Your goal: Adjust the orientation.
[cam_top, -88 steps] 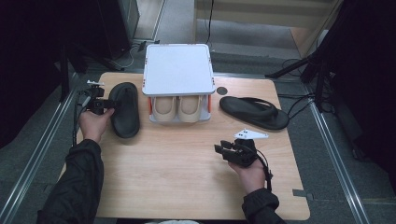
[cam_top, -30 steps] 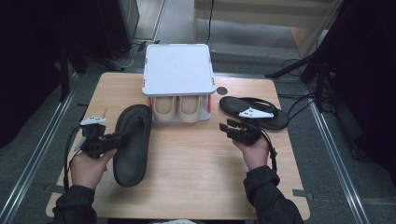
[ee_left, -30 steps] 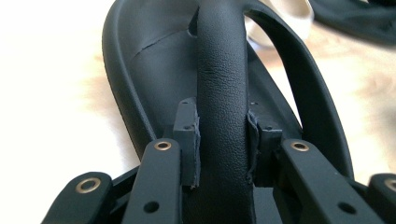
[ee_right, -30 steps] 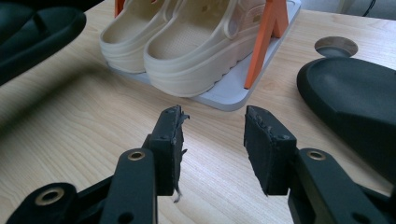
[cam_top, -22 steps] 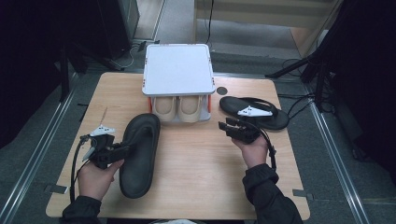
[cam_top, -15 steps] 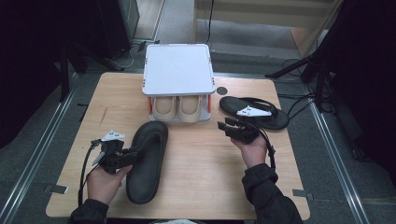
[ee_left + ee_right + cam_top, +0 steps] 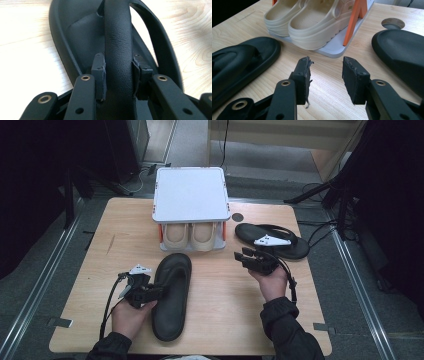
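Observation:
A black flip-flop sandal lies lengthwise on the wooden table, near the front left. My left gripper comes at it from its left side. In the left gripper view the pads sit against both sides of the sandal's strap, so this gripper is shut on it, though its jaws have just been opening a little. The second black sandal lies at the back right. My right gripper hovers just in front of it, open, nothing between the pads.
A white shoe rack stands at the back centre with a pair of beige clogs on its lower shelf. A round grommet hole sits right of the rack. Bare wood lies between the two hands.
My left hand has carried the black sandal toward the front of the table, rightward and down, until it lies on the wood. The right gripper has kept still.

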Demonstrator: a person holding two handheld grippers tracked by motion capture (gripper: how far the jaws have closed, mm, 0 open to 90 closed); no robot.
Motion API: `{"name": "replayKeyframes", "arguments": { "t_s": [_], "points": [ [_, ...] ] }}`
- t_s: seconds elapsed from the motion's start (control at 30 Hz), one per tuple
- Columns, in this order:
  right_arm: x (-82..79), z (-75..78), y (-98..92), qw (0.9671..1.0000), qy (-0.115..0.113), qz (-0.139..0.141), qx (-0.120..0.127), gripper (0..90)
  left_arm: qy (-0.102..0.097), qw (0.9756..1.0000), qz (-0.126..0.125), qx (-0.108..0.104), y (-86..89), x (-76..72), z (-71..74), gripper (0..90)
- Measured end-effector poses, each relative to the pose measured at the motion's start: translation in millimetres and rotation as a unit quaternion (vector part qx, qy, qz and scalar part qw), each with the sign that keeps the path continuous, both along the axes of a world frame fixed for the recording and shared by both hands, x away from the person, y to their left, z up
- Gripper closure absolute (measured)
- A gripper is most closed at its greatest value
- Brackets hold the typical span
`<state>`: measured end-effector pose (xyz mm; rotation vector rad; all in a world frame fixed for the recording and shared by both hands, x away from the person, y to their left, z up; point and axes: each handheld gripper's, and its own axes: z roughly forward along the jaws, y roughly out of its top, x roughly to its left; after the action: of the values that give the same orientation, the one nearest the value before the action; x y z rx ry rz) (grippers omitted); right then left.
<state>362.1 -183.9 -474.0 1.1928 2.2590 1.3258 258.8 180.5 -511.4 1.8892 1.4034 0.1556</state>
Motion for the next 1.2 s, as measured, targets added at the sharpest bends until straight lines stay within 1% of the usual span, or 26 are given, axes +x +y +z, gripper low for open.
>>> {"name": "replayKeyframes", "arguments": {
  "t_s": [0.1, 0.13, 0.2, 0.27, 0.3, 0.33, 0.37, 0.43, 0.47, 0.5, 0.57, 0.7, 0.8, 0.83, 0.87, 0.93, 1.03, 1.07, 1.1, 1.2],
  "points": [
    [-0.5, 0.5, -0.9, 1.0, -0.003, -0.002, -0.005, 58.6, 0.003, 1.0, -0.005, 0.001, -3.1, 2.3, -2.4, 67.2],
    [-0.4, 0.4, -1.4, 1.0, -0.003, -0.003, -0.006, 58.6, 0.006, 1.0, -0.006, 0.005, -3.4, 3.1, -3.2, 66.0],
    [0.6, -0.3, -3.7, 0.9999, -0.002, -0.008, -0.006, 58.9, 0.007, 0.9999, -0.009, 0.002, -2.6, 4.5, -3.7, 59.3],
    [1.1, -0.8, -6.2, 0.9999, 0.003, -0.012, -0.003, 59.5, 0.009, 0.9999, -0.008, -0.006, -0.9, 5.5, -1.6, 53.7],
    [0.9, -1.1, -7.5, 0.9999, 0.003, -0.015, -0.002, 60.0, 0.01, 0.9999, -0.012, -0.007, 0.4, 6.0, 0.3, 52.5],
    [0.4, -1.6, -9.0, 0.9998, -0.001, -0.018, -0.001, 60.2, 0.005, 0.9999, -0.013, -0.003, 0.9, 6.3, 2.7, 50.0],
    [0.2, -1.6, -10.5, 0.9998, 0.001, -0.019, 0.0, 61.1, 0.003, 0.9998, -0.017, -0.002, 1.8, 6.7, 4.8, 48.8],
    [-1.0, -1.1, -13.1, 0.9998, 0.002, -0.018, 0.013, 62.0, 0.008, 0.9997, -0.025, 0.001, 3.3, 8.3, 8.1, 47.1],
    [-1.5, -0.9, -13.6, 0.9997, 0.004, -0.02, 0.017, 62.2, 0.006, 0.9996, -0.026, -0.004, 4.9, 8.9, 9.0, 46.6],
    [-1.8, -0.9, -14.6, 0.9997, 0.003, -0.02, 0.016, 62.6, 0.01, 0.9996, -0.026, -0.007, 6.5, 9.6, 10.1, 45.1],
    [-2.1, -1.6, -16.6, 0.9996, 0.006, -0.025, 0.012, 64.2, 0.008, 0.9995, -0.03, -0.011, 12.2, 11.3, 13.5, 44.5],
    [-2.3, -2.0, -23.8, 0.9993, 0.007, -0.037, 0.004, 69.4, 0.0, 0.9996, -0.027, -0.007, 21.0, 15.3, 18.0, 41.7],
    [-3.5, -3.4, -31.0, 0.9988, 0.012, -0.045, 0.017, 73.2, -0.013, 0.9994, -0.029, -0.013, 29.9, 18.2, 21.9, 41.3],
    [-4.0, -3.8, -32.9, 0.9986, 0.014, -0.049, 0.015, 74.9, -0.015, 0.9993, -0.032, -0.011, 32.6, 19.7, 23.0, 41.0],
    [-4.2, -4.1, -34.7, 0.9984, 0.017, -0.052, 0.012, 76.9, -0.017, 0.9994, -0.03, -0.008, 35.0, 20.7, 24.4, 41.0],
    [-4.4, -5.7, -39.2, 0.998, 0.017, -0.061, 0.008, 79.7, -0.022, 0.9993, -0.027, -0.012, 40.2, 23.6, 25.8, 40.9],
    [-3.3, -8.4, -46.0, 0.9971, 0.026, -0.072, 0.005, 82.1, -0.012, 0.9993, -0.03, -0.016, 47.6, 28.8, 26.5, 40.0],
    [-3.5, -8.9, -48.2, 0.9967, 0.029, -0.076, 0.002, 82.9, -0.016, 0.9994, -0.029, -0.014, 50.3, 30.3, 26.7, 40.4],
    [-3.9, -9.5, -51.1, 0.9964, 0.028, -0.08, -0.002, 83.5, -0.017, 0.9993, -0.032, -0.01, 52.4, 31.3, 27.0, 40.9],
    [-4.6, -11.0, -58.9, 0.9954, 0.029, -0.09, -0.01, 88.2, -0.016, 0.9994, -0.03, 0.002, 58.1, 37.5, 26.7, 41.0]
  ]
}}
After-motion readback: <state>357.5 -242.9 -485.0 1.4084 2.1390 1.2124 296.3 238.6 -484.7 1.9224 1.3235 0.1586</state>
